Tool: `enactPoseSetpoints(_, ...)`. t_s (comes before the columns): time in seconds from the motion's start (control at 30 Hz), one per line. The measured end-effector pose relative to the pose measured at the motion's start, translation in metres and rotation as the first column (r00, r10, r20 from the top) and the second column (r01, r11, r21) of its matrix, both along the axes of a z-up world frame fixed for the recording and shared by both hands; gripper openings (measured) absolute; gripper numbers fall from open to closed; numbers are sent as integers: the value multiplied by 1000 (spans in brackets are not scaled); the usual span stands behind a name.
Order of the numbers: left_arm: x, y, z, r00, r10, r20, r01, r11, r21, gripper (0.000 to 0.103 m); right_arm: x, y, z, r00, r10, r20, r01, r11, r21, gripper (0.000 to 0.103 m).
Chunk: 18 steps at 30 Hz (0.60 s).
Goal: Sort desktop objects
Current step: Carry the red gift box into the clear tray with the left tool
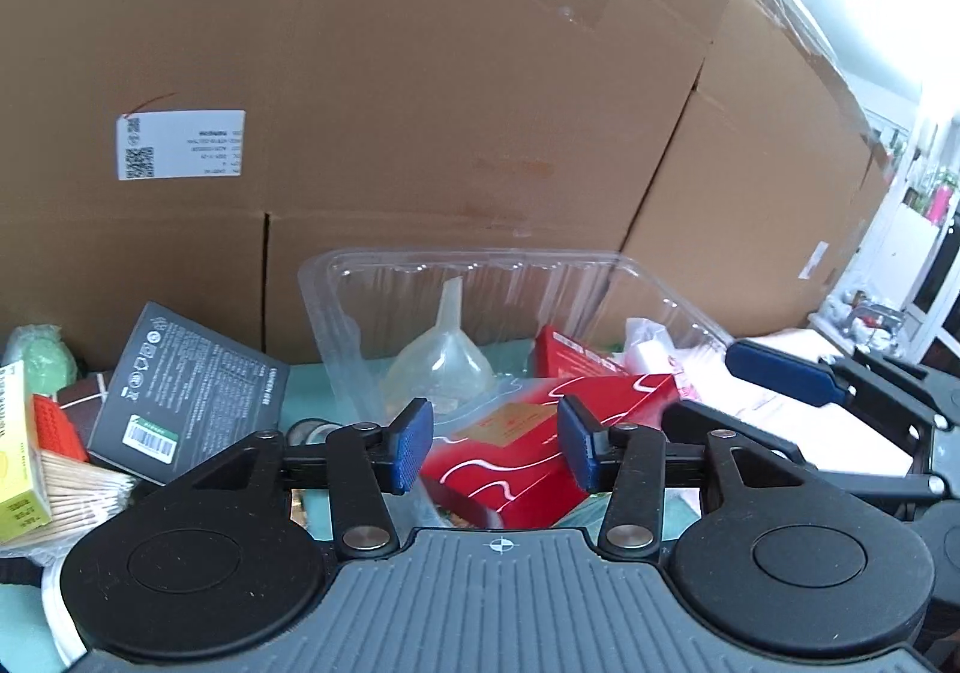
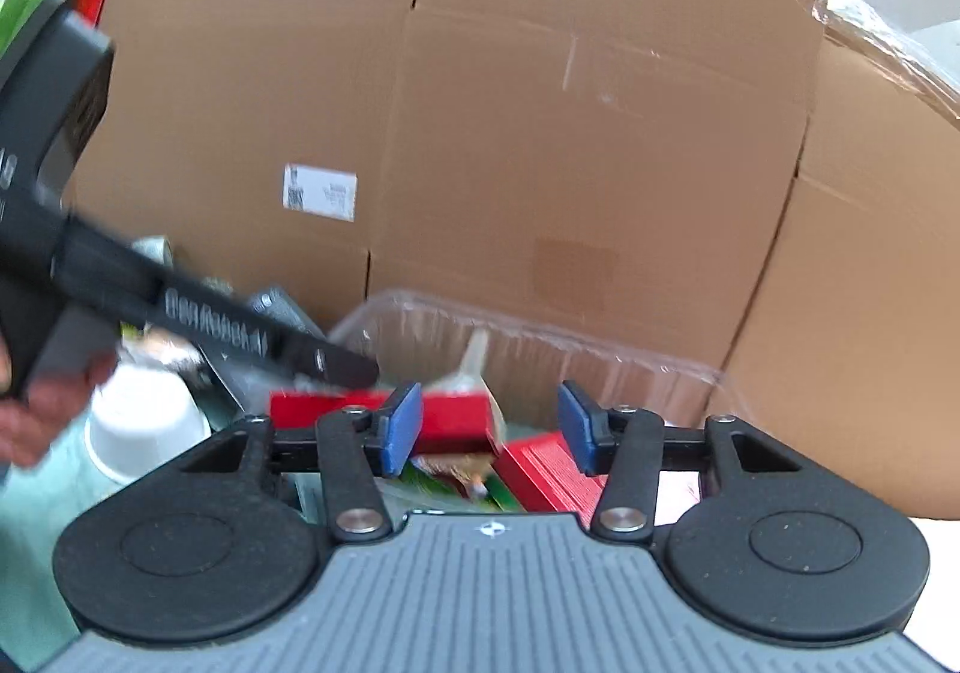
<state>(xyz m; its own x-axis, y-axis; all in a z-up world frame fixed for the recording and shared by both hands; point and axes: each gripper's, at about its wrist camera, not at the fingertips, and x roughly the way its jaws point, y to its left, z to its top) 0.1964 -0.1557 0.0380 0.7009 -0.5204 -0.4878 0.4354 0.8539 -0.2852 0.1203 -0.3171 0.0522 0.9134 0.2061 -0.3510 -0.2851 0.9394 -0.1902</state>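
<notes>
A clear plastic tray [image 1: 336, 307] stands against the cardboard boxes and holds a translucent funnel [image 1: 441, 355] and red boxes. My left gripper [image 1: 495, 448] is open over a red box [image 1: 522, 451] that lies in front of the tray, its pads apart on either side. My right gripper [image 2: 486, 430] is open and empty above the tray [image 2: 630, 367], over red boxes [image 2: 456, 421]. The right gripper's blue finger [image 1: 780, 370] shows at the right of the left wrist view. The left gripper's body [image 2: 180, 307] crosses the left of the right wrist view.
Large cardboard boxes [image 1: 420, 103] wall off the back. On the left lie a dark grey box [image 1: 186, 391], a bundle of wooden sticks [image 1: 84, 484], a yellow box [image 1: 15, 463] and a green item [image 1: 42, 355]. A white cup [image 2: 144, 421] stands left of the tray.
</notes>
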Motion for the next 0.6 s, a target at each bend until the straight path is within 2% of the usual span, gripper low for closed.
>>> enactPoseSetpoints(0.1,0,6,-1,1000,10,-11,-10,1000,-6,62,10,7,-8,999,21,-44,-23,999,-46,54)
enactPoseSetpoints(0.2,-1,13,-2,1000,22,-17,-22,1000,-1,62,14,4,-6,994,29,-107,-32,999,-22,55)
enactPoseSetpoints(0.37,2,18,-6,999,29,-44,-31,999,-27,63,12,16,-13,984,30,-174,-52,990,-128,53)
enactPoseSetpoints(0.6,0,21,-7,999,22,-37,-24,999,-33,62,30,0,-21,983,-49,-175,45,999,-31,51)
